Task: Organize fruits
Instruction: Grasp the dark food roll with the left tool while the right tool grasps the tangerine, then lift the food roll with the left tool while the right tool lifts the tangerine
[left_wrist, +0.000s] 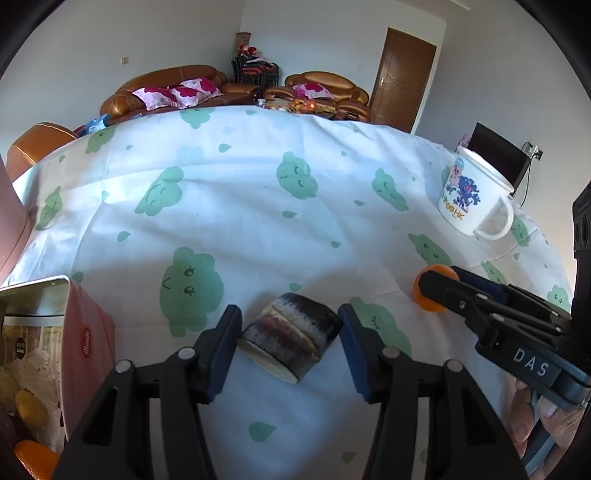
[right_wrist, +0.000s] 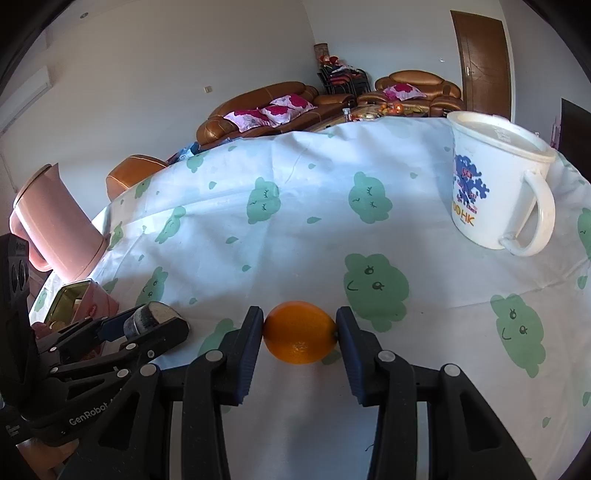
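Observation:
In the left wrist view my left gripper (left_wrist: 290, 332) is open around a short dark sugarcane piece (left_wrist: 291, 338) lying on the tablecloth; small gaps show on both sides. My right gripper (right_wrist: 299, 332) is shut on an orange (right_wrist: 299, 332), both pads touching it, low over the cloth. The orange also shows in the left wrist view (left_wrist: 424, 291), partly hidden behind the right gripper (left_wrist: 439, 284). The sugarcane piece (right_wrist: 149, 317) and left gripper (right_wrist: 147, 325) show at the left of the right wrist view.
A red tin box (left_wrist: 86, 339) with fruit inside stands at the left. A white lidded mug (right_wrist: 495, 184) stands at the right. A pink jug (right_wrist: 55, 221) stands at the far left. The cloth has green cloud prints.

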